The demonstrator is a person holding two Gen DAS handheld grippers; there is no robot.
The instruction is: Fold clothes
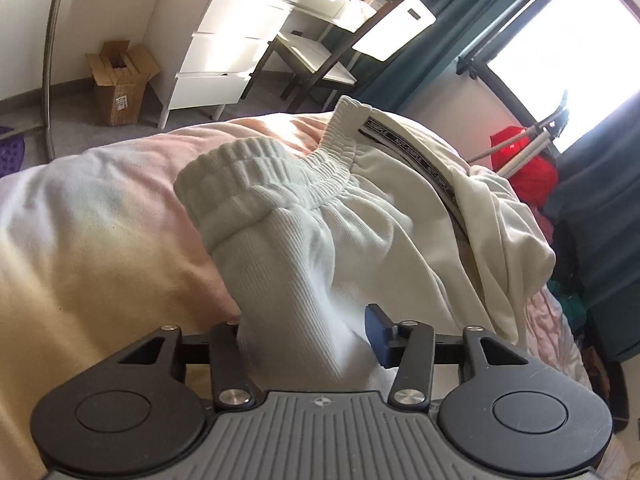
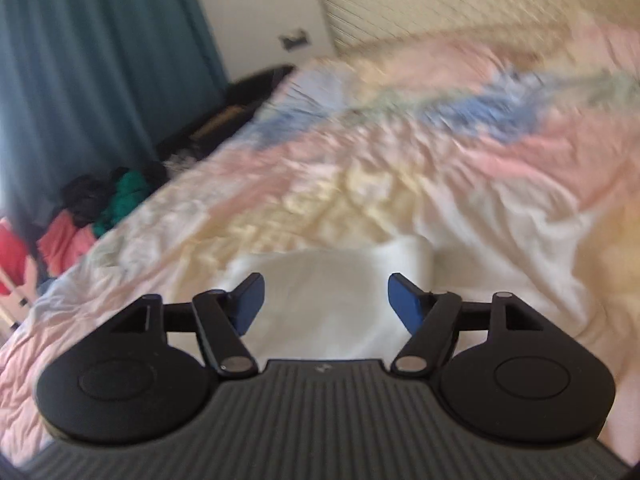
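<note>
White sweatpants (image 1: 360, 208) with a ribbed elastic waistband (image 1: 272, 176) and a black printed tape lie bunched on the bed. A fold of them rises up between the jaws of my left gripper (image 1: 308, 332). The right blue pad (image 1: 378, 332) stands just beside the cloth, and the cloth hides the left finger. The jaws stand apart and do not pinch the cloth. In the blurred right wrist view, my right gripper (image 2: 326, 300) is open above a flat white part of the garment (image 2: 332, 276), with nothing between its pads.
The pastel duvet (image 2: 360, 160) covers the bed. Beyond the bed are white drawers (image 1: 216, 56), a chair (image 1: 320, 60), a cardboard box (image 1: 120, 84) and teal curtains (image 1: 448, 40). Clothes are piled on the floor (image 2: 100, 208), and a red item (image 1: 524, 160) sits by the window.
</note>
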